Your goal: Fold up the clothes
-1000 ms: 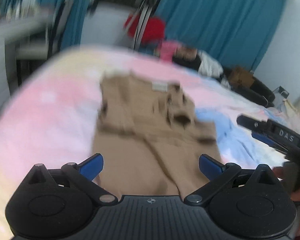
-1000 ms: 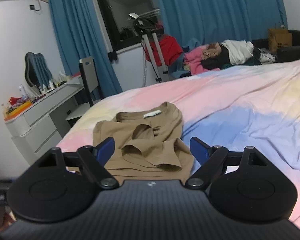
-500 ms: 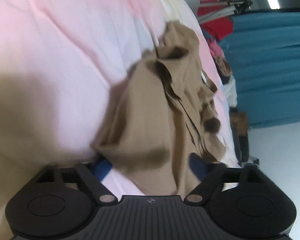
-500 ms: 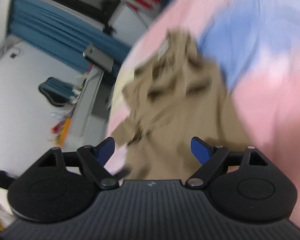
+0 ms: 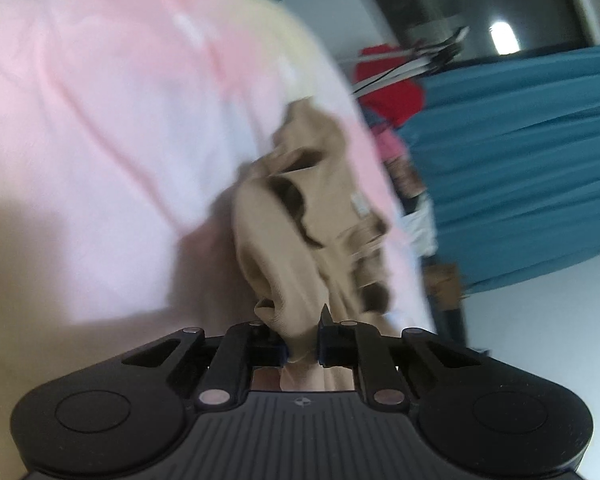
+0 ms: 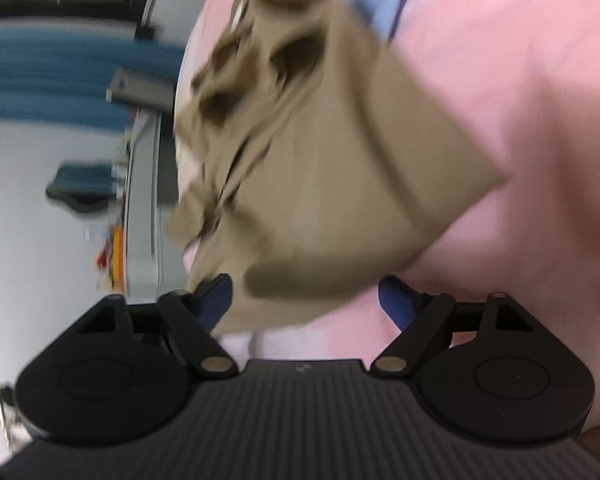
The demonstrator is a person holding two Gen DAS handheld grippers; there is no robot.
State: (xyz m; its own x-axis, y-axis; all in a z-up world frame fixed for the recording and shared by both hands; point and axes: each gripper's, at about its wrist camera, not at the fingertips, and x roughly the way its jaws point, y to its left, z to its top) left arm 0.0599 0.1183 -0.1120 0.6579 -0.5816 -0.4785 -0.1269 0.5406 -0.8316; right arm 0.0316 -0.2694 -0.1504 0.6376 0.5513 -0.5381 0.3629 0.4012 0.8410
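While the left tool closes on a near hem fold of the tan shirt lying crumpled on the bed, the right tool, wide but narrowing, straddles the other corner ungripped; next, pinch and spread.

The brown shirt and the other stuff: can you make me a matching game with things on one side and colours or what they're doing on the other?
Things:
1. brown shirt
2. left gripper
3. right gripper
4. curtain

States:
A. teal, hanging behind the bed
B. closing on a bunch of fabric
C. crumpled on the pink bedsheet
D. wide apart, a hem corner between its fingers, closing

Pairs: 1-C, 2-B, 3-D, 4-A
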